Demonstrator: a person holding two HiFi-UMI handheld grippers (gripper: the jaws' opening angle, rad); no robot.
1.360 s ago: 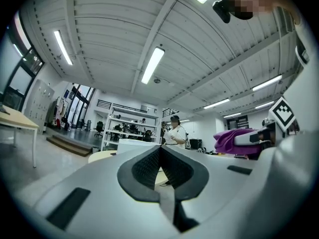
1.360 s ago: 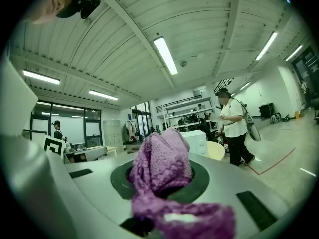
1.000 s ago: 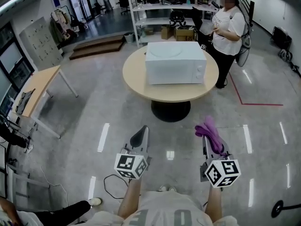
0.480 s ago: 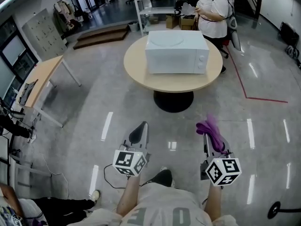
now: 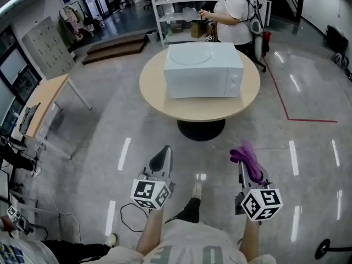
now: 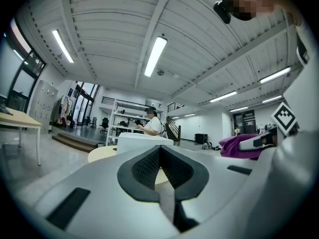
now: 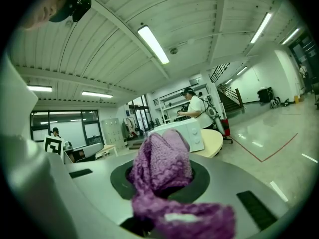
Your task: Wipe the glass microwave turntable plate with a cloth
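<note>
Round table (image 5: 153,95) with microwave (image 5: 202,70) ahead; left tool (image 6: 160,156) together, right tool (image 7: 164,182) clamped on purple cloth (image 7: 162,158).

A big open lab hall. Ahead of the jaws stand metal shelving (image 5: 176,7), grey lockers (image 5: 47,45) and a desk (image 5: 41,103) on polished concrete floor (image 5: 110,125).

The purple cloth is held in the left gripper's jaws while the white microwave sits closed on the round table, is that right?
Not quite: the purple cloth is in the jaws of the right gripper, as the right gripper view shows; the left gripper is shut and empty. The white microwave does sit closed on the round table.
</note>
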